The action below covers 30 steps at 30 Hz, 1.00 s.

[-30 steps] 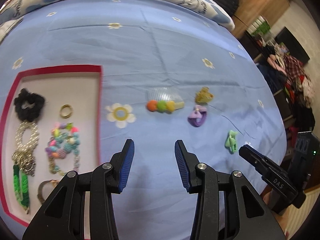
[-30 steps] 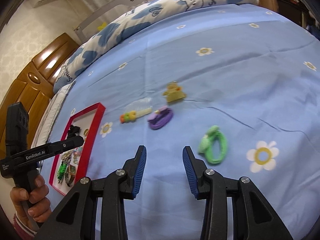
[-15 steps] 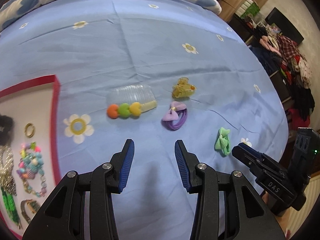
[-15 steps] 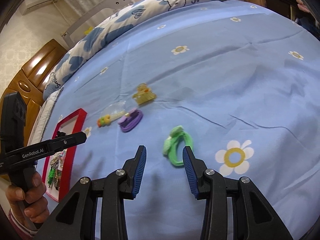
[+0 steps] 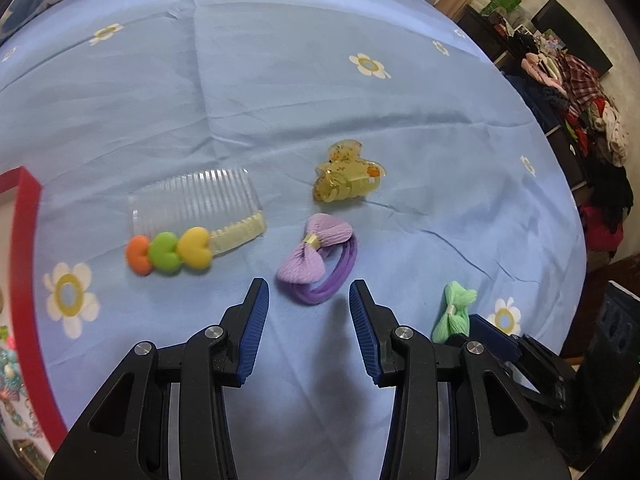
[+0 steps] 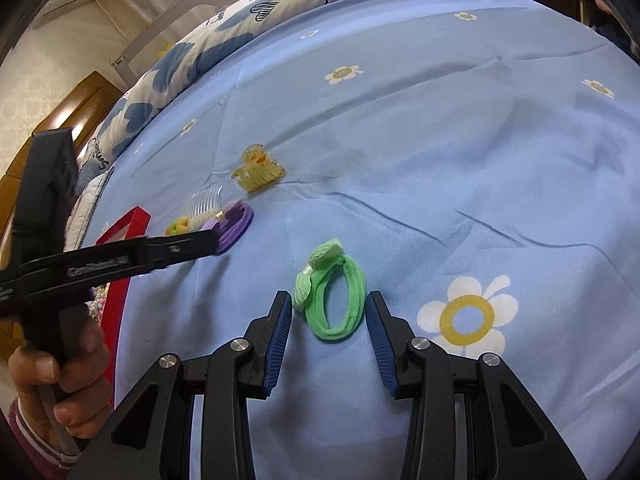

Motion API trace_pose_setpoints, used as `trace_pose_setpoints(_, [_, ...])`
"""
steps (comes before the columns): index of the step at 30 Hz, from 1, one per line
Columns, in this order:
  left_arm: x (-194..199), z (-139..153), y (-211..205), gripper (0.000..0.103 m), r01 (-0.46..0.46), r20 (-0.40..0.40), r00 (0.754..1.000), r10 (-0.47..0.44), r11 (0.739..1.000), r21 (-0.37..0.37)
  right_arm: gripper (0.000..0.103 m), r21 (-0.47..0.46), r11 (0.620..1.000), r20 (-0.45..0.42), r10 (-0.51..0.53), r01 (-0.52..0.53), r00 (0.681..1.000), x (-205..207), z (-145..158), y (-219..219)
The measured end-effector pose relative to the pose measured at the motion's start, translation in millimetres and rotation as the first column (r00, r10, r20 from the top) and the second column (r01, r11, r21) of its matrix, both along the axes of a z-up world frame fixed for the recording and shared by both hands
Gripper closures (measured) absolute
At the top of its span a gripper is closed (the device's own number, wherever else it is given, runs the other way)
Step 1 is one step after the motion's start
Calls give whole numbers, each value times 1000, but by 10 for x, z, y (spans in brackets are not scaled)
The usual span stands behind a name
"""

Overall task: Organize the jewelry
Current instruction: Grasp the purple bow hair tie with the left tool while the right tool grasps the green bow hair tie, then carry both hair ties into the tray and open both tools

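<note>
On the blue bedspread lie a purple bow hair tie (image 5: 316, 260), a yellow claw clip (image 5: 347, 178), a clear comb with orange, green and yellow hearts (image 5: 192, 224) and a green bow hair tie (image 6: 332, 292). My left gripper (image 5: 309, 294) is open, its tips flanking the near end of the purple tie without touching it. My right gripper (image 6: 329, 307) is open, with the green tie lying between its fingertips and the pads clear of it. The red-rimmed tray (image 5: 24, 248) sits at the left edge.
In the right wrist view a hand (image 6: 60, 380) holds the left gripper's handle at the lower left. A patterned quilt (image 6: 280, 12) lies at the bed's far end. Past the bed's right edge stand dark furniture and piled clothes (image 5: 580, 120).
Both grippers sank toward the bedspread. The left one swung right from the tray to the purple tie. The right one closed in on the green tie. Jaw widths are unchanged.
</note>
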State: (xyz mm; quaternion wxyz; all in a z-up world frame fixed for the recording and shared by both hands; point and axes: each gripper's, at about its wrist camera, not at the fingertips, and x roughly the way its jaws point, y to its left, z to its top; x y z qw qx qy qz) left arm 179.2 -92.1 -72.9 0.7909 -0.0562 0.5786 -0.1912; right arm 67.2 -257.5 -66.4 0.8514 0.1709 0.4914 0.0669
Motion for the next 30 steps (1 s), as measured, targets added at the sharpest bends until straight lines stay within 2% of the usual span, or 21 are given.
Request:
trace_pose_setpoints(2, [-3,-19,-24,66,7,12,1000,-7,1000,13,64,-4,1000,3,5,-5,1000,4,-1,-3])
trace_pose_setpoints(4, [-8,-28,-30,91,15,19,1000,-16,1000,23,67,-10,1000,4,6,-6,1000,13,-4,-9])
trace_pose_setpoints(6, [-2,-37,-15,95,24,7,1000,-24,1000,0,81,-10,1000,3,2,-2,1000,16,-9,-21])
trace_pose_setpoints(9, [-42,-2,3,97,29,24,999,-29,1000,2,92,12,1000,3,-2,2,1000,5,-12,-37])
trace_pose_setpoints(10, [-68,17,19,97,30,27,999,-30,1000,1,93,15,1000,6,-3,2,1000,3,-3,-32])
trace_pose_setpoints(16, [-245,169,210,97,6,44,999,-5,999,-34,93,26,1000,32,12,-13,999,-23,119,28])
trace_pose_setpoints(30, [-613,459,974,97,-153,75,984,160,984,-90,93,45,992,67,118,-121,991,-1,320,561])
